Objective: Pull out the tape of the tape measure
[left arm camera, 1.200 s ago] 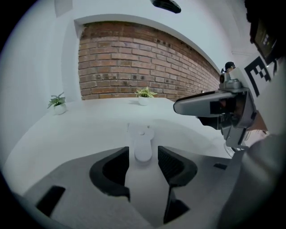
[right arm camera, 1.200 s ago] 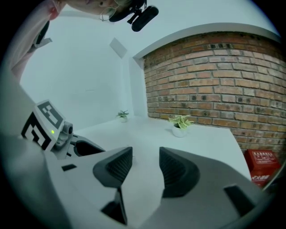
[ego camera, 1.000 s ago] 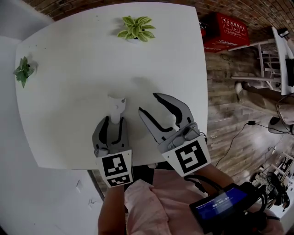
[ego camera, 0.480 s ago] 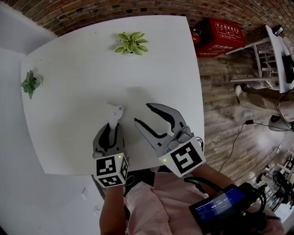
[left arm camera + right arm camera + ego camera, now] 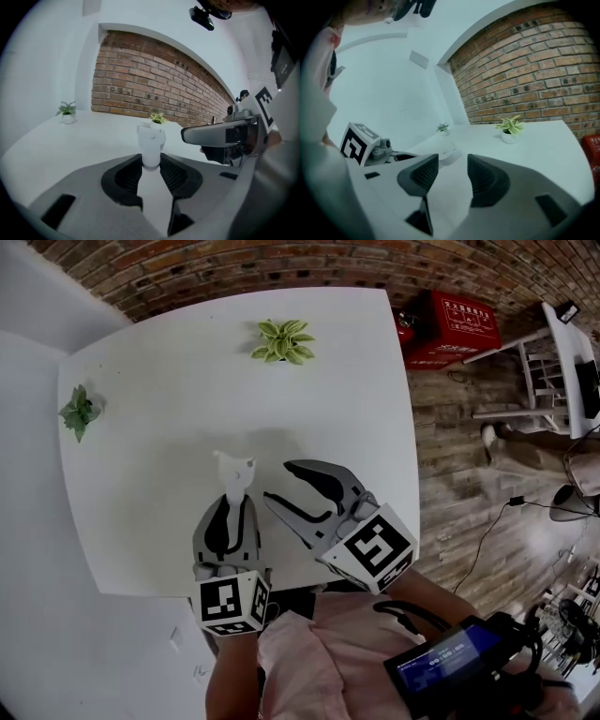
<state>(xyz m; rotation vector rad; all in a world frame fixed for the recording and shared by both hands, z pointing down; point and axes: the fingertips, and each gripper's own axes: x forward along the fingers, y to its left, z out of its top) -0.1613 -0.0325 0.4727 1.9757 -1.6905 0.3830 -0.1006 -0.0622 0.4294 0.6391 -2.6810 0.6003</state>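
Head view: a white square-topped table (image 5: 169, 381) fills the upper left of the frame. A leafy green-and-cream potted plant (image 5: 281, 340) stands near its upper edge, and a small dark-green potted plant (image 5: 79, 412) stands at its left edge. A red box (image 5: 455, 324) sits on the wooden floor at upper right. At lower centre the left gripper (image 5: 234, 501) pinches a white, blocky tape measure (image 5: 233, 472), which projects beyond the jaw tips over the near part of the table. No tape is drawn out. Just to its right is the right gripper (image 5: 281, 481), its jaws spread and not touching the tape measure.

Left gripper view: the jaws have just been closing, and the tape measure (image 5: 151, 145) stands between them at frame centre – both pads press on its lower end. A red brick wall (image 5: 154, 89) spans the background.

Right gripper view: the right gripper (image 5: 453, 171) has its jaws well apart, with nothing between the pads. A blurred white shape beyond the left jaw tip – probably the tape measure – cannot be confirmed. The leafy plant (image 5: 510, 127) stands at centre right.
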